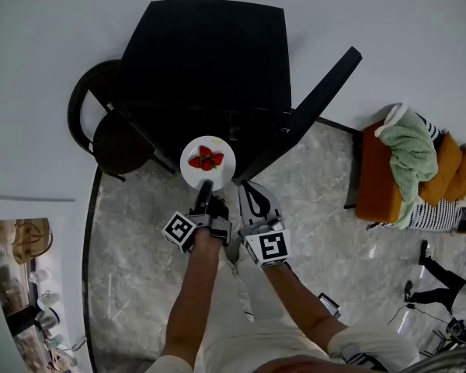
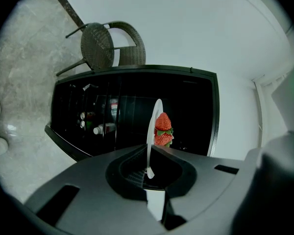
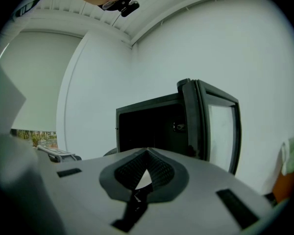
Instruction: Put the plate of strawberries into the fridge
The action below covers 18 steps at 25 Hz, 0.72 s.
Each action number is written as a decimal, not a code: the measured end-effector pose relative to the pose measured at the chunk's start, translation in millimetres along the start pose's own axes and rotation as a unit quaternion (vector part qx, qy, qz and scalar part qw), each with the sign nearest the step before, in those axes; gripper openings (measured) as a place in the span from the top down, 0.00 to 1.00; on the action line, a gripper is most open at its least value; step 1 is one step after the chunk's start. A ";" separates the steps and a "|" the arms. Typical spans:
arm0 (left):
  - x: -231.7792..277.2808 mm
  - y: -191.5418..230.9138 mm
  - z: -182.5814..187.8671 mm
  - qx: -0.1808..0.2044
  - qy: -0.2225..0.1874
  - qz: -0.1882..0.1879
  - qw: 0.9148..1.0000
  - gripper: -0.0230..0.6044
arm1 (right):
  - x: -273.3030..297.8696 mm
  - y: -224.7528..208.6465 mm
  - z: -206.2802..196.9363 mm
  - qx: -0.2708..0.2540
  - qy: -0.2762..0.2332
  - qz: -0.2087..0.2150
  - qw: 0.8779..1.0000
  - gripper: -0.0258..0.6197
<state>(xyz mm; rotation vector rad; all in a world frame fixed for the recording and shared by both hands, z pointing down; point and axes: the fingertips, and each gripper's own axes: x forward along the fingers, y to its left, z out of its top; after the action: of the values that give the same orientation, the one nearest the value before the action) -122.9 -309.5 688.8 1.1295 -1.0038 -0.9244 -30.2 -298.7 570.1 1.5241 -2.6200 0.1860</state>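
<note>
A white plate (image 1: 207,164) with red strawberries (image 1: 206,158) hangs in front of the black fridge (image 1: 210,53), whose door (image 1: 314,107) stands open to the right. My left gripper (image 1: 204,186) is shut on the plate's near rim. In the left gripper view the plate (image 2: 152,131) shows edge-on, with the strawberries (image 2: 163,129) on its right face and the dark fridge interior (image 2: 103,116) behind it. My right gripper (image 1: 251,196) is beside the left one, shut and holding nothing. In the right gripper view its jaws meet, and the fridge (image 3: 147,126) and the door (image 3: 220,126) lie ahead.
A dark wicker chair (image 1: 109,130) stands left of the fridge. An orange armchair (image 1: 408,169) with a green cloth is at the right. Bottles (image 2: 100,129) sit on the fridge shelves. A shelf with cups (image 1: 31,301) is at the lower left.
</note>
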 end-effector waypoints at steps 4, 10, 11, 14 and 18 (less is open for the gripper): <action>7.9 8.4 1.8 -0.002 0.002 -0.006 1.000 0.95 | 0.2 2.6 -6.5 0.003 -0.008 0.000 1.000 0.94; 21.1 30.9 4.0 -0.001 0.005 -0.006 1.000 0.95 | 0.7 2.6 -25.3 0.005 0.001 -0.001 1.000 0.94; 23.1 35.6 4.3 0.001 0.007 -0.003 1.000 0.95 | 0.4 2.1 -28.8 0.008 0.002 -0.002 1.000 0.94; 33.1 49.3 5.4 0.012 0.015 0.004 1.000 0.95 | 1.8 1.5 -38.2 0.011 0.002 -0.002 1.000 0.94; 51.8 61.9 9.3 0.023 0.029 0.004 0.999 0.95 | 6.0 2.4 -44.1 0.012 0.002 0.001 1.000 0.94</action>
<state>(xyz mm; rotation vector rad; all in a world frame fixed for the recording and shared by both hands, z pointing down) -112.0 -349.4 758.7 1.1831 -0.9863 -0.8608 -34.0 -295.7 614.4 1.5270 -2.6247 0.2221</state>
